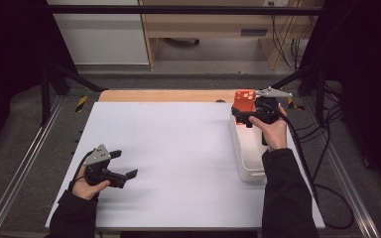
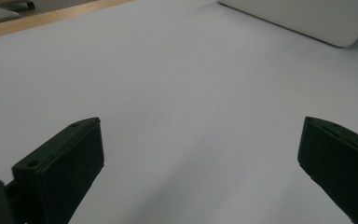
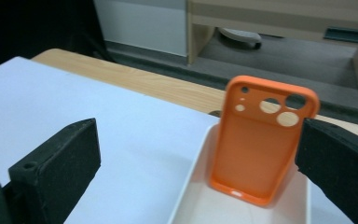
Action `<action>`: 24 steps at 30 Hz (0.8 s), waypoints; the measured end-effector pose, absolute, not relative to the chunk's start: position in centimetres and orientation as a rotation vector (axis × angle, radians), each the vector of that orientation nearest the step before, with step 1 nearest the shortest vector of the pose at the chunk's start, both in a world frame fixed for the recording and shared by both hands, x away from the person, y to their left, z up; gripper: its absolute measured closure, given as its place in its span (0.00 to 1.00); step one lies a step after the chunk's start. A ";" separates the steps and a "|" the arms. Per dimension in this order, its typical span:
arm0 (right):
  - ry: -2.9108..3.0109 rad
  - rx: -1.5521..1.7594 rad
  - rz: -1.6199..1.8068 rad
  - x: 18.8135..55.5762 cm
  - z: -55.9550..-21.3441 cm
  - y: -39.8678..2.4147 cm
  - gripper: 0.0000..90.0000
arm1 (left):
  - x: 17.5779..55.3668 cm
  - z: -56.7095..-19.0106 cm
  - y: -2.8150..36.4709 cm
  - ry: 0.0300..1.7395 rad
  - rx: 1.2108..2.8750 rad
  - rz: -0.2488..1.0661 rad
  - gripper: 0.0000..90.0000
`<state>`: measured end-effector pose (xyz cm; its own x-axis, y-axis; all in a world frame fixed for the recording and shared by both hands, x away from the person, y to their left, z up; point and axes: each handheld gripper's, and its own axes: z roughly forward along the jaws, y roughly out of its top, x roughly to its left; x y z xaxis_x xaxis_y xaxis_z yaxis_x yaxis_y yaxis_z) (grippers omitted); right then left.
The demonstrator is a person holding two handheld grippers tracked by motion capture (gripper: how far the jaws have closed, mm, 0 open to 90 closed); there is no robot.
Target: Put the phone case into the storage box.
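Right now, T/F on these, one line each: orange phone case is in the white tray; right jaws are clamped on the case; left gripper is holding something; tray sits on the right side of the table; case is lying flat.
1. The orange phone case stands in the white tray. True.
2. The right gripper is clamped on the case. False: its jaws stand wide open, and the case stands beyond them, untouched.
3. The left gripper holds something. False: its jaws are open over bare table.
4. The tray sits on the table's right side in the high view. True.
5. The case lies flat. False: it stands on end, leaning against the tray's far end, camera cut-outs up.
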<state>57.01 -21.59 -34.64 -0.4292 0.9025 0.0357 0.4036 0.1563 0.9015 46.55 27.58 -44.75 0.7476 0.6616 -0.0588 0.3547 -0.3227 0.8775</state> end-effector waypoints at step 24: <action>2.104 0.898 1.420 47.2 -37.8 -22.5 0.00 | 46.4 -44.5 27.5 0.770 1.923 0.377 0.00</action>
